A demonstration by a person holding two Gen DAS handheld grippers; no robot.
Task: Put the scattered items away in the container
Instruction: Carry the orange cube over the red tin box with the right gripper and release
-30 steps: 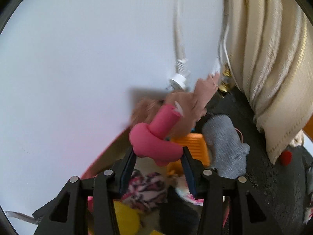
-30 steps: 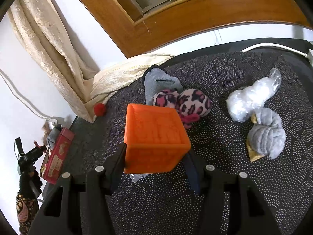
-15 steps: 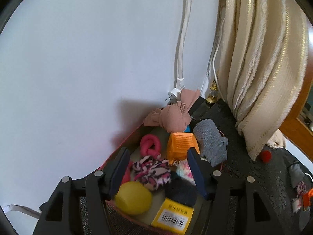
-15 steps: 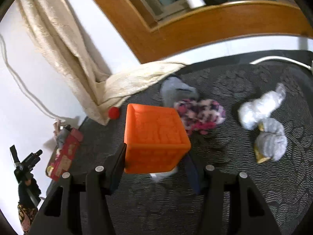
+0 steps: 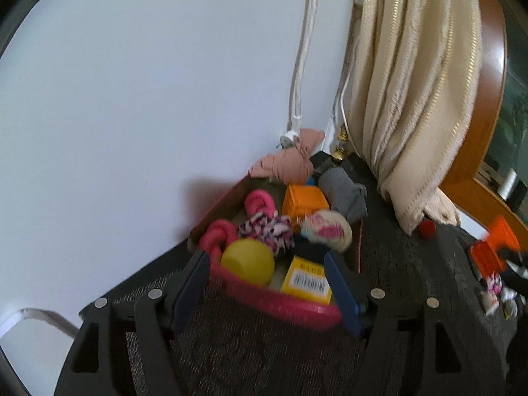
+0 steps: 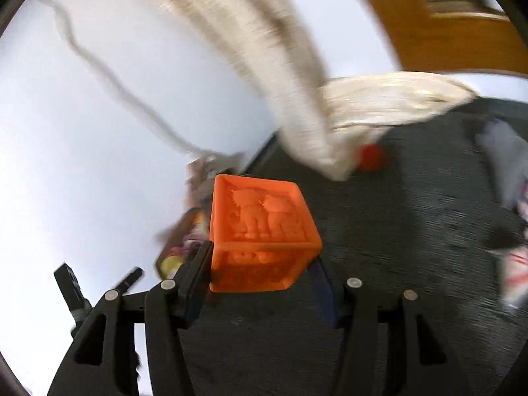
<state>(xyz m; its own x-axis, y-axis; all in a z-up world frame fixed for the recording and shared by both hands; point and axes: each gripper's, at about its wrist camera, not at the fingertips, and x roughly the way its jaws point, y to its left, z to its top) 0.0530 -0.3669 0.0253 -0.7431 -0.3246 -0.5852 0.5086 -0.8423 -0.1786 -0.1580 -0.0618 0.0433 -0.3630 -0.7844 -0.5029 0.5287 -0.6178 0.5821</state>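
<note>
In the left wrist view a red container (image 5: 277, 300) stands against the white wall, holding a yellow ball (image 5: 247, 262), pink rings (image 5: 259, 202), an orange cube (image 5: 303, 203), a yellow box (image 5: 307, 280) and soft toys. My left gripper (image 5: 268, 288) is open and empty, just in front of the container's near rim. My right gripper (image 6: 260, 274) is shut on an orange cube (image 6: 260, 231) held above the dark cloth; it shows at the right edge of the left wrist view (image 5: 491, 250). The container (image 6: 180, 247) shows blurred behind the cube.
A cream curtain (image 5: 415, 99) hangs at the right of the container, with a small red ball (image 5: 427, 229) at its foot. White cables (image 5: 302, 66) run down the wall. Soft items (image 6: 508, 178) lie on the dark patterned cloth (image 5: 264, 356) at the right.
My left gripper let the pink ring go into the container and pulled back, open. My right gripper swung left toward the container with the orange cube in it.
</note>
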